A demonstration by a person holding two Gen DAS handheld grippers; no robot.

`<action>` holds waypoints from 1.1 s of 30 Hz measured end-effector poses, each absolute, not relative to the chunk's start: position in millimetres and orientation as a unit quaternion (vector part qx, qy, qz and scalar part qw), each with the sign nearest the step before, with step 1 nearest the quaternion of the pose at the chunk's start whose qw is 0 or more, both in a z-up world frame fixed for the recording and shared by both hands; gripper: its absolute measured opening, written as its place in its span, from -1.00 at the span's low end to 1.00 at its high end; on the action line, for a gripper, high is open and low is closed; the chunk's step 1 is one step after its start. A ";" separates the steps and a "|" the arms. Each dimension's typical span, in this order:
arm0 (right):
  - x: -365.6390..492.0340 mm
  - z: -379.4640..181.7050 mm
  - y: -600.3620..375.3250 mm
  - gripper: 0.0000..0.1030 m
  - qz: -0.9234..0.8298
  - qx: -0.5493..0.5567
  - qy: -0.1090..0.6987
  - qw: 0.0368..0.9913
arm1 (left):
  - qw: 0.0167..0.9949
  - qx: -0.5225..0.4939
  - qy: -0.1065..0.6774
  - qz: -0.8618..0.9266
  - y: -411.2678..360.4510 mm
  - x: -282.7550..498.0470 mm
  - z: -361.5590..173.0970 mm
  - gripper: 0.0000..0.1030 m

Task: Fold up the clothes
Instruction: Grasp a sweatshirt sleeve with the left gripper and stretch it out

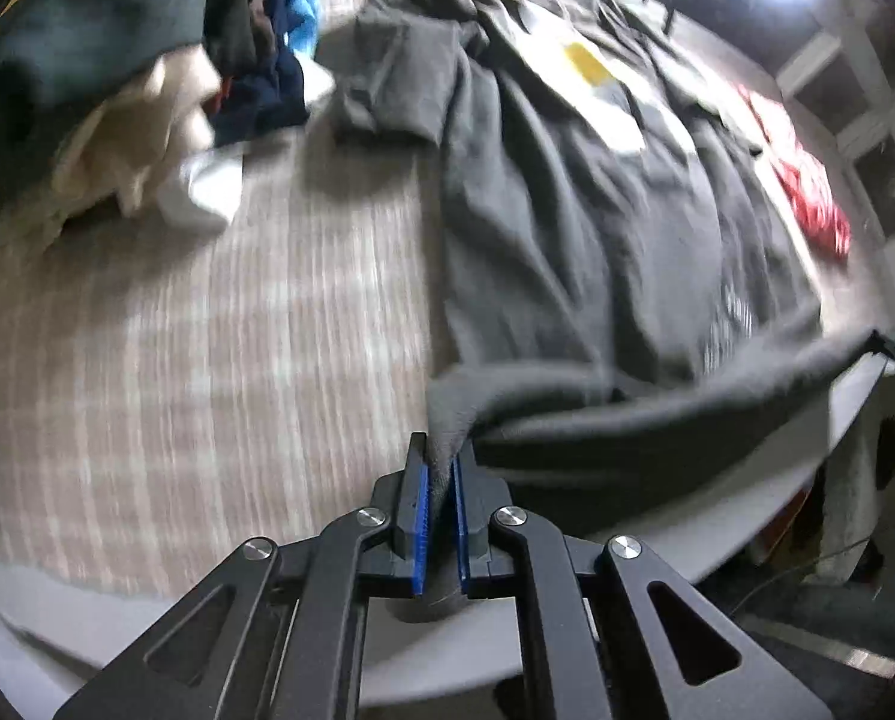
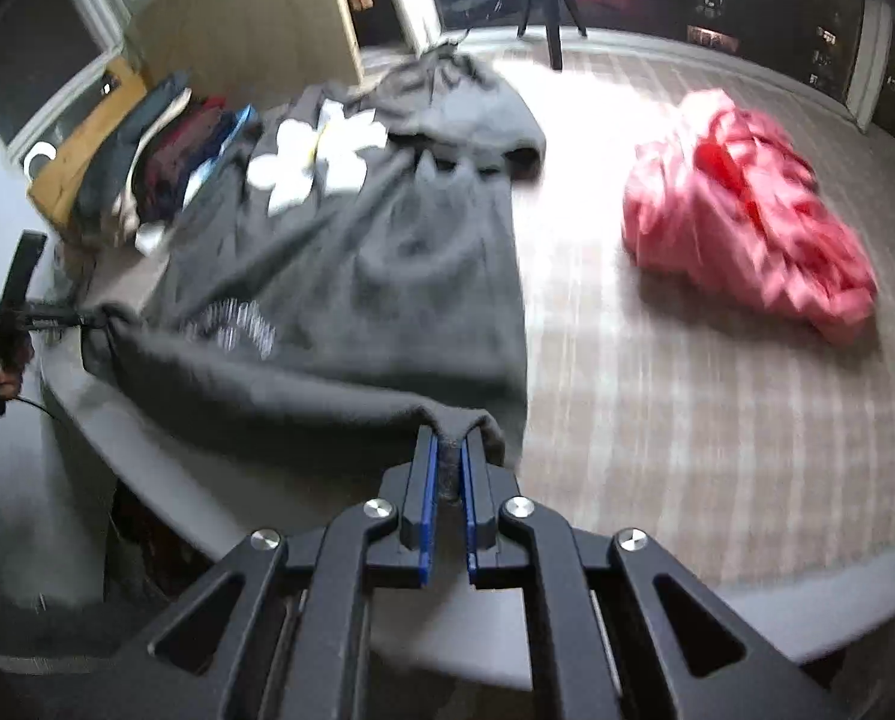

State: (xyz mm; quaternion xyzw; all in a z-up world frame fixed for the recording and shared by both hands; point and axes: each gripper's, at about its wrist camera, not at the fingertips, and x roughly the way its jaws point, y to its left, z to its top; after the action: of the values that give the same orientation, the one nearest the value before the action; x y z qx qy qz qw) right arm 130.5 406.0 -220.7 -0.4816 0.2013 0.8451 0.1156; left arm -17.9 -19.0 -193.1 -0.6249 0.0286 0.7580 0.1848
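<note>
A dark grey T-shirt [image 1: 567, 210] with a white flower print [image 2: 321, 156] lies spread on the striped beige cover [image 1: 207, 330]. Its near hem is lifted and stretched between both grippers. My left gripper [image 1: 441, 450] is shut on one hem corner, with the cloth bunched between its blue pads [image 1: 422, 492]. My right gripper [image 2: 450, 441] is shut on the other hem corner. In the right wrist view the left gripper [image 2: 81, 318] shows at the far left, pinching its corner. The right gripper [image 1: 888, 345] shows at the left wrist view's right edge.
A crumpled red garment [image 2: 747, 210] lies on the cover to the right of the shirt. A pile of mixed clothes [image 1: 147, 120] sits at the far left, beside a wooden board [image 2: 75, 162]. A tripod [image 2: 549, 6] stands at the back. The white edge [image 2: 147, 468] runs under the hem.
</note>
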 end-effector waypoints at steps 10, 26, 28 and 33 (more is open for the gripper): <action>75.1 -239.0 451.7 -0.60 0.827 -0.516 0.184 0.128 | 0.147 -0.618 0.048 0.771 -45.0 4.6 -173.7 -0.30; 122.1 -245.4 448.1 -0.28 0.821 -0.528 0.187 0.105 | 0.203 -0.640 -0.011 0.741 -36.8 8.4 -213.7 -0.92; 124.8 -242.3 450.1 -0.27 0.828 -0.520 0.186 0.099 | 0.205 -0.640 -0.027 0.740 -42.9 9.3 -200.3 -0.92; 112.9 -247.8 462.1 -0.27 0.840 -0.496 0.201 0.083 | 0.185 -0.618 -0.037 0.763 -63.0 -5.9 -149.7 -0.92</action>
State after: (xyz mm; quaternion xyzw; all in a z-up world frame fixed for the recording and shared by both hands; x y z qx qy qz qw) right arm 112.9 462.1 -247.8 -0.4965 0.2009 0.8404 0.0831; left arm -5.9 -63.0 -149.7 -0.6180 -0.0371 0.7632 0.1848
